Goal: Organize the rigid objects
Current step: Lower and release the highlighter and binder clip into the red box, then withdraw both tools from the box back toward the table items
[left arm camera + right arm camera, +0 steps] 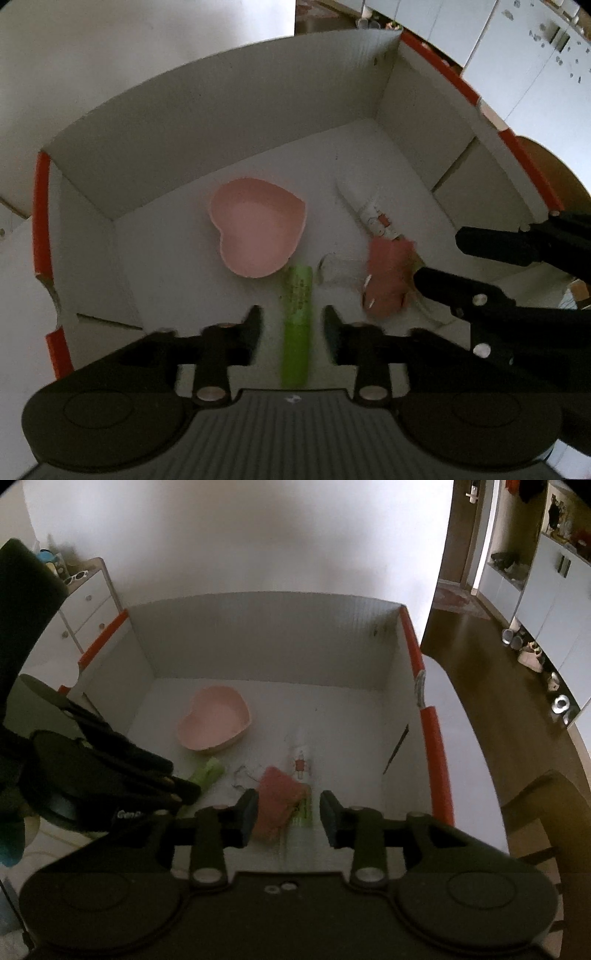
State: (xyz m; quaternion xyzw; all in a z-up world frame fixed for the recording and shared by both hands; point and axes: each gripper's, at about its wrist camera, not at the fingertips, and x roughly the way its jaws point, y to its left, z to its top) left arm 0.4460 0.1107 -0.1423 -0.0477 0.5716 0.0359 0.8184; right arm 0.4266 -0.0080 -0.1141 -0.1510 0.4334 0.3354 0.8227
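Observation:
A white box with orange rims point(229, 122) point(258, 635) holds the objects. A pink heart-shaped dish point(256, 230) point(214, 722) lies on its floor. A green tube point(297, 325) point(207, 771) lies between the fingers of my left gripper point(291, 325), which is open and empty above it. A pink fuzzy item point(386, 280) point(277, 799) lies blurred under my right gripper point(288, 819), which is open. A white tube with a red mark point(373, 212) point(301, 760) and a clear small item point(338, 269) lie beside it.
The box stands on a white surface point(465, 760). A white drawer cabinet point(88, 605) stands at the left, a dark wooden floor and chair point(546, 805) at the right. The right gripper shows at the right of the left wrist view point(443, 258).

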